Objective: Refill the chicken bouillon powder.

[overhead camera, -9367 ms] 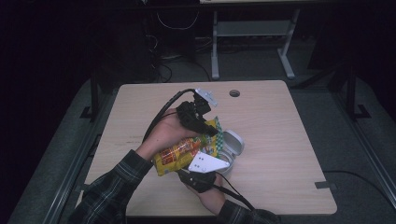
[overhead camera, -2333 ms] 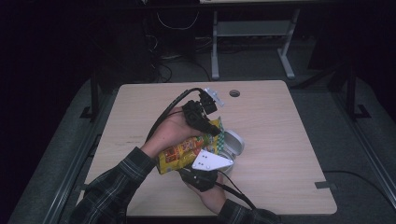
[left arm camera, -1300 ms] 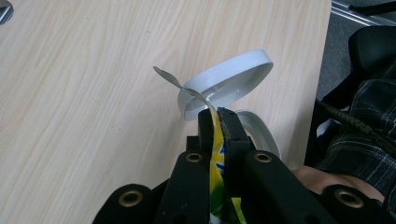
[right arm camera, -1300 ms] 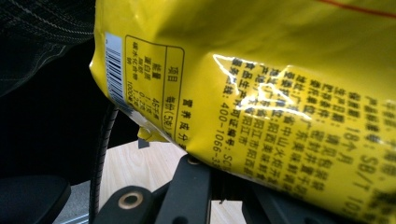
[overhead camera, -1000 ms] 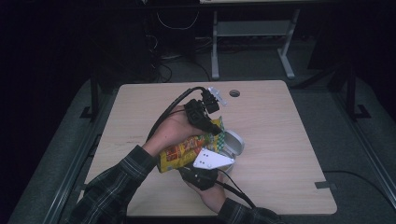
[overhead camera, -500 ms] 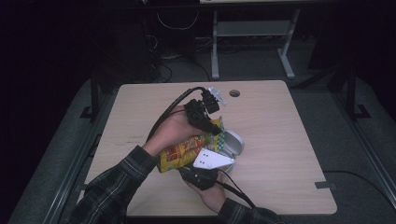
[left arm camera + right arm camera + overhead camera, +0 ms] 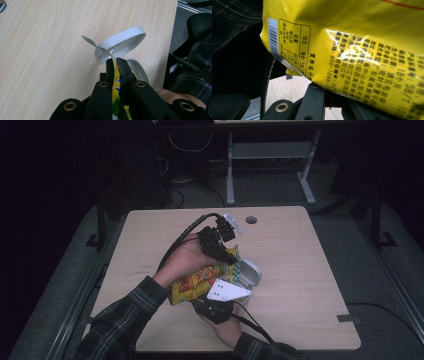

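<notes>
Snack bag [image 7: 200, 282] hangs between both grippers above the table [image 7: 310, 270]: left gripper [image 7: 117, 65] pinches its upper edge, right gripper [image 7: 220, 292] clamps the lower side. Its long axis slants toward the white bowl [image 7: 122, 43], just beyond the left jaws.

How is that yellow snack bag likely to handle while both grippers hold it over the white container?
The yellow snack bag is probably floppy: its edge curls beyond the left gripper. Its glossy film looks slippery, and it seems light, hanging from thin pinches above the white container.
</notes>
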### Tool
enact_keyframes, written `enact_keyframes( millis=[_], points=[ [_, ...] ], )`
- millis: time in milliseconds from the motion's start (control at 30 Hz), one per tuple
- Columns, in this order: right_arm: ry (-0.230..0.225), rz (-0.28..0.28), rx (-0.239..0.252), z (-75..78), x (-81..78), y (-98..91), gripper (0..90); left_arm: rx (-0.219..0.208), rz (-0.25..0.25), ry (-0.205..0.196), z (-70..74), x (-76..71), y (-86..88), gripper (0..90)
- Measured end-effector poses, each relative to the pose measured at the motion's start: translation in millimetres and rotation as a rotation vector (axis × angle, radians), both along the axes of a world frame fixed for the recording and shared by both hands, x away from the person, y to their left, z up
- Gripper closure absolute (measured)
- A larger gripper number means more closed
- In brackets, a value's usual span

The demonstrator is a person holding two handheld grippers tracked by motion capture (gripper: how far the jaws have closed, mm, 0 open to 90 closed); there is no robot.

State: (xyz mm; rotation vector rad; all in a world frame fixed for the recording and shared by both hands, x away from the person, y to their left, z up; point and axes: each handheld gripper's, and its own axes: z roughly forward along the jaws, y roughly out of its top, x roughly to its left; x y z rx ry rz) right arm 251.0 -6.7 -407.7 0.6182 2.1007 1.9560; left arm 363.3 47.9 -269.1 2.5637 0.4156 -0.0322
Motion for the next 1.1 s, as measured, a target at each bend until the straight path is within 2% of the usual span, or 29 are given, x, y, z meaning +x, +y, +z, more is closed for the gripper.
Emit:
enact_keyframes(
  millis=[300,1100],
  points=[
    [0.002,-0.001,0.005,0.0,-0.5,-0.2,90.0,-0.005,0.001,0.004,-0.2,-0.2,-0.6,89.7],
    [0.012,0.010,0.004,2.2,0.4,-0.8,90.0,0.022,-0.006,0.001,1.1,0.4,-4.8,89.6]
  ],
)
